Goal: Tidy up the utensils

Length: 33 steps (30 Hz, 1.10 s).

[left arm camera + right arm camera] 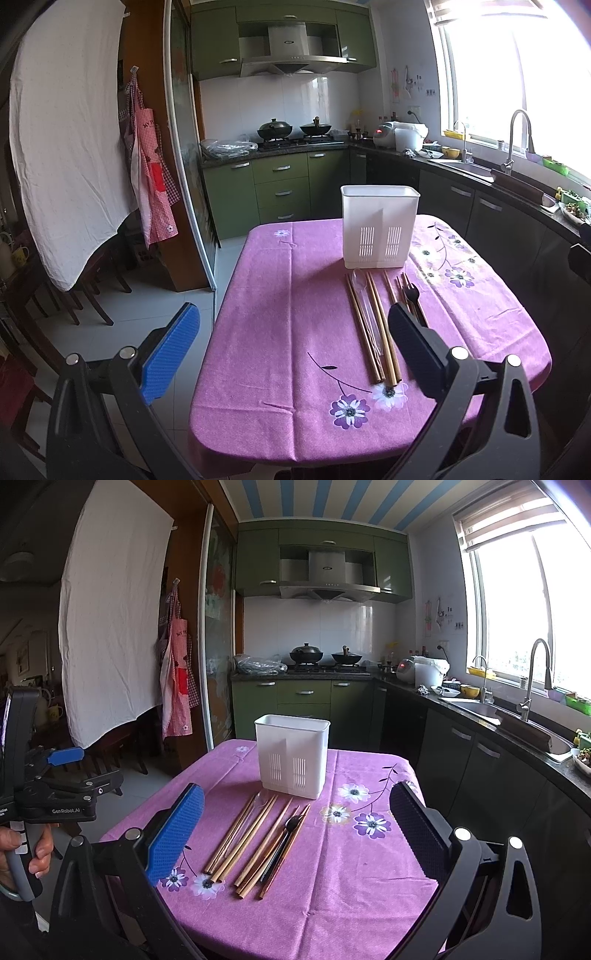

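Hovering wide apart and empty, the left gripper (293,354) and right gripper (297,834) are facing thin wooden chopsticks (255,840) lying packed beside a clear plastic spoon (360,282) before the white slotted plastic holder (293,755); closing there is risking pinching several or scattering them.

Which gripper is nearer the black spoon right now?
Left. The left gripper has its dark finger right beside the black spoon; the right gripper hangs back above the near ends, both open.
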### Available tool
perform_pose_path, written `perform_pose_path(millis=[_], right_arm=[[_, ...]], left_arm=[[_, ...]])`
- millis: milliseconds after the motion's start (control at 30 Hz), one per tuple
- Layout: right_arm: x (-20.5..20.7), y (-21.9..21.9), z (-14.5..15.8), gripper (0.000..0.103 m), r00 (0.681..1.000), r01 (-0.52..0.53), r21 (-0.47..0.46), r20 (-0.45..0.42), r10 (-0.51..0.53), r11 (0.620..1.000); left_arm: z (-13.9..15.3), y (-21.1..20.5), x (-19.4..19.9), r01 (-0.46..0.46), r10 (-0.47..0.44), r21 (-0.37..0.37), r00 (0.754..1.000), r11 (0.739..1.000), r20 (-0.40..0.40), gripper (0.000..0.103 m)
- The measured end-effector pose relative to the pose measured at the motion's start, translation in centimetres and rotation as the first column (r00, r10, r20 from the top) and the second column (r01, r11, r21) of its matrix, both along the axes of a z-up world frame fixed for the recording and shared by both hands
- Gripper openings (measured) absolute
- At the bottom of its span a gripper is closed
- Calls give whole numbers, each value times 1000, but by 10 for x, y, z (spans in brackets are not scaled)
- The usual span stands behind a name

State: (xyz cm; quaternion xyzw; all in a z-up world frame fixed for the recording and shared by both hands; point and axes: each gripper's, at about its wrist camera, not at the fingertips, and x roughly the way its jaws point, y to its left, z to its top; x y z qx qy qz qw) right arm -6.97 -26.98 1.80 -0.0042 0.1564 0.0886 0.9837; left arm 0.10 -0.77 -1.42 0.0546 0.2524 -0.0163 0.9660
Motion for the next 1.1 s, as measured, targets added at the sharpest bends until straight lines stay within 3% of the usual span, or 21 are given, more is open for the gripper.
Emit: perform_pose_path(millis=[1100], right_arm=[[1,2,0,99,1000,1,-2,-4,-1,1000]], left_arm=[[-3,0,2,2,-2,3,1000,1000,-5,97]])
